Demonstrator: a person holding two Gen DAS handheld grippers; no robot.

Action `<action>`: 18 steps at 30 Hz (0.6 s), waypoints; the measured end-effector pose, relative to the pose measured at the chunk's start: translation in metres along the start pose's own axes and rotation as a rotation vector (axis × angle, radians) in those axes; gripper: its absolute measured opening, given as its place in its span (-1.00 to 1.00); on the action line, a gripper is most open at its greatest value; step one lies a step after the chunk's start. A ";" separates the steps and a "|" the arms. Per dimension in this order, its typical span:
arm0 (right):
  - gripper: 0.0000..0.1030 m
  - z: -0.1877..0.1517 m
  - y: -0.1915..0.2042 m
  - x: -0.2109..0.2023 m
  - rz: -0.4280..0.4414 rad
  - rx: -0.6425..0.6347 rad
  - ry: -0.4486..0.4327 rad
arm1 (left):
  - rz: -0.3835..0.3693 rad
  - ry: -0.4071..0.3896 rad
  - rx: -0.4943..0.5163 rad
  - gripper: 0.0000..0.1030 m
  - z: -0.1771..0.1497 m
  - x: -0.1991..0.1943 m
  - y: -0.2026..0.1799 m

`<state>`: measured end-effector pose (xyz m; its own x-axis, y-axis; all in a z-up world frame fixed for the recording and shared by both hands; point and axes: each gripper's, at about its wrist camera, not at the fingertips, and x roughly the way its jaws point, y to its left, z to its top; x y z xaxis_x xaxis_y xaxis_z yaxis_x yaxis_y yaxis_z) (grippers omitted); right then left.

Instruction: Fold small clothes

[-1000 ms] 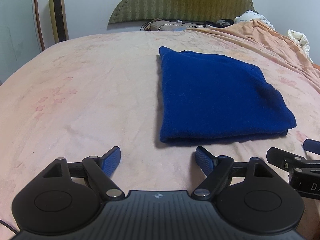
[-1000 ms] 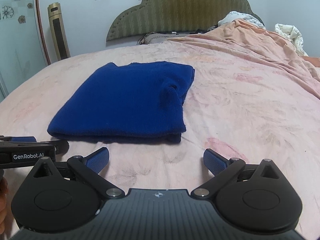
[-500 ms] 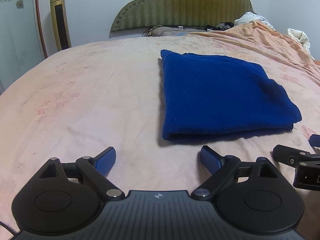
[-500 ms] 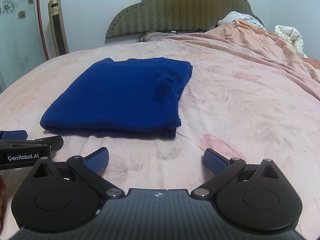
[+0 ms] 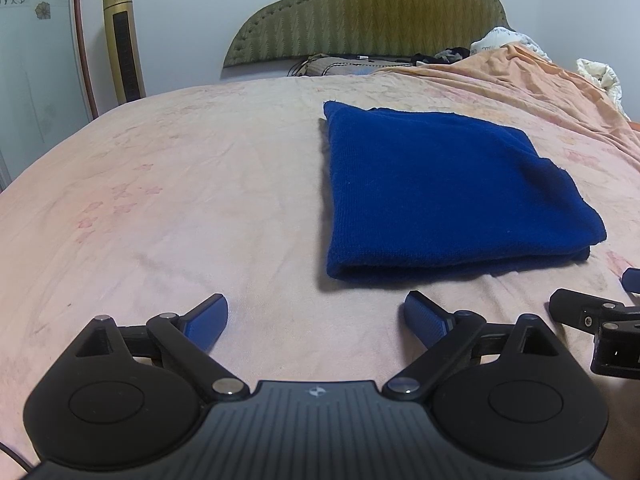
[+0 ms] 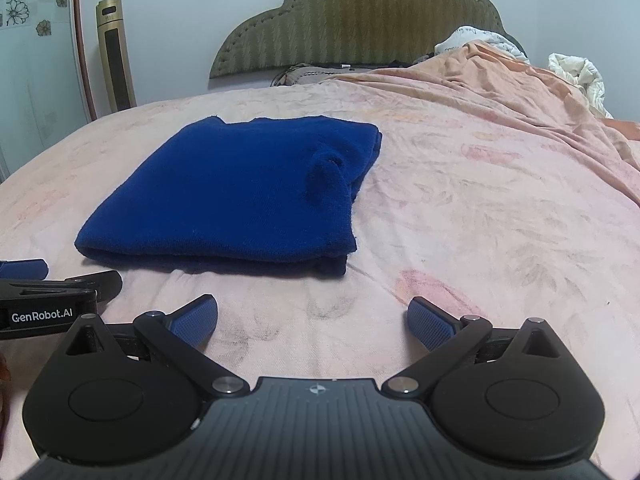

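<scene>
A dark blue knit garment (image 5: 440,192) lies folded into a flat rectangle on the pink bedsheet (image 5: 180,200); it also shows in the right wrist view (image 6: 240,196), with a small bump of cloth near its right edge. My left gripper (image 5: 316,320) is open and empty, just short of the garment's near edge and a little to its left. My right gripper (image 6: 312,320) is open and empty, near the garment's near right corner. Each gripper shows at the edge of the other's view.
A green padded headboard (image 5: 368,12) stands at the far end with cluttered items below it. An orange blanket (image 6: 500,92) and white bedding (image 6: 576,72) are heaped at the far right. A gold tower fan (image 5: 122,40) stands at the left wall.
Both grippers have drawn back and risen slightly from the garment, so it sits farther away in both views. The garment has not moved.
</scene>
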<state>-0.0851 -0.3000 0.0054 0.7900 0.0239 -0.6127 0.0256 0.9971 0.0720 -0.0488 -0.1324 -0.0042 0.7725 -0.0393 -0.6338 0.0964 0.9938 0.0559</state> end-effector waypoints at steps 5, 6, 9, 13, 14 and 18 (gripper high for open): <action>1.00 0.000 0.000 0.000 0.003 0.003 -0.001 | 0.003 0.002 -0.001 0.91 0.000 0.000 0.001; 1.00 0.000 -0.001 0.000 0.003 0.003 -0.001 | 0.007 0.005 -0.004 0.94 0.001 0.001 0.001; 1.00 0.000 0.000 0.000 0.003 0.004 -0.001 | 0.010 0.009 -0.014 0.96 0.001 0.001 0.002; 1.00 0.000 0.000 0.001 0.002 0.005 0.001 | 0.014 0.009 -0.015 0.97 0.001 0.000 0.002; 1.00 0.001 0.000 0.001 0.002 0.005 0.002 | 0.013 0.009 -0.015 0.97 0.001 0.000 0.002; 1.00 0.000 0.000 0.001 0.005 0.005 0.002 | 0.013 0.009 -0.015 0.97 0.001 0.000 0.002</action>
<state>-0.0841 -0.3001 0.0052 0.7892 0.0286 -0.6135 0.0253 0.9965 0.0791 -0.0477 -0.1302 -0.0038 0.7682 -0.0256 -0.6397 0.0772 0.9956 0.0529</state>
